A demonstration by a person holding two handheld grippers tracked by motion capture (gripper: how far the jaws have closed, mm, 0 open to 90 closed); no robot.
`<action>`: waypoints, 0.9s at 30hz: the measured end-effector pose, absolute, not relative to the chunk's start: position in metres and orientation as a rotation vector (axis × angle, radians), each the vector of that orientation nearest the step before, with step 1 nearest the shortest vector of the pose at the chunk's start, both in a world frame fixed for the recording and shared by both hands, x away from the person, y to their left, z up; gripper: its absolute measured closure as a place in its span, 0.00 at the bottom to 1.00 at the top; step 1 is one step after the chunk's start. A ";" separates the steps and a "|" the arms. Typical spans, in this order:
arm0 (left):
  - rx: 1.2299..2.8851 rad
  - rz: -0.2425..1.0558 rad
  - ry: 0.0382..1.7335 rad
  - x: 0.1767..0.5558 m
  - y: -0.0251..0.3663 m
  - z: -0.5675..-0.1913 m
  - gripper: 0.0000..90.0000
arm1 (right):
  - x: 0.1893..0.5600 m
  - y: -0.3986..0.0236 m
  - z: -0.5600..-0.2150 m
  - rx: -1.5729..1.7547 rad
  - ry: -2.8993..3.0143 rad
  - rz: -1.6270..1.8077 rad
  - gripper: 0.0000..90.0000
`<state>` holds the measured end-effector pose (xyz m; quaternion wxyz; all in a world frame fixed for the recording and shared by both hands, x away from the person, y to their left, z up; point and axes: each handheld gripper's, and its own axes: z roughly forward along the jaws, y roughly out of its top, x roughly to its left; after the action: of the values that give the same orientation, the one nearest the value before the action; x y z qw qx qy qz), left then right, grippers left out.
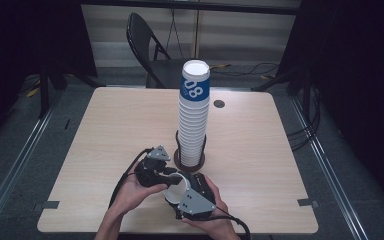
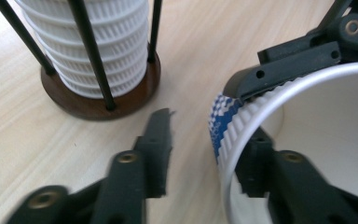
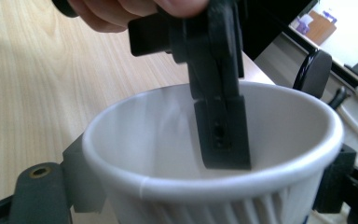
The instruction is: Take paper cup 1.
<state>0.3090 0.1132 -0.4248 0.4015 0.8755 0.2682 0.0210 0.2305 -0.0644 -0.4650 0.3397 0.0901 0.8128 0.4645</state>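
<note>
A white ribbed paper cup with a blue print lies on its side near the table's front edge. My right gripper is shut on it, one jaw pressing each side of the cup just under the rim. My left gripper is open. One of its fingers reaches inside the cup; the other finger stands outside, apart from the wall. A tall stack of the same cups stands just behind, in a round wooden holder with thin black rods.
The wooden table has bare surface left and right of the holder. A small round grommet sits at the back. A black folding chair stands beyond the far edge.
</note>
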 end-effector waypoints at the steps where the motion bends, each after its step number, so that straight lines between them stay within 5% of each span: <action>1: 2.198 0.064 0.678 0.309 0.113 -0.426 0.66 | 0.231 -0.066 -0.465 0.240 2.115 1.211 0.21; 16: 1.925 0.197 0.748 0.300 0.141 -0.434 0.30 | 0.238 -0.084 -0.471 0.445 2.124 1.310 0.21; 27: 1.811 0.295 0.799 0.295 0.164 -0.448 0.21 | 0.250 -0.117 -0.470 0.695 2.041 1.412 0.21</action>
<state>0.2945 0.1637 -0.4482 0.5398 0.7617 0.3361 0.1241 0.2501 -0.1167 -0.4697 0.2786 0.2589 0.7606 0.5261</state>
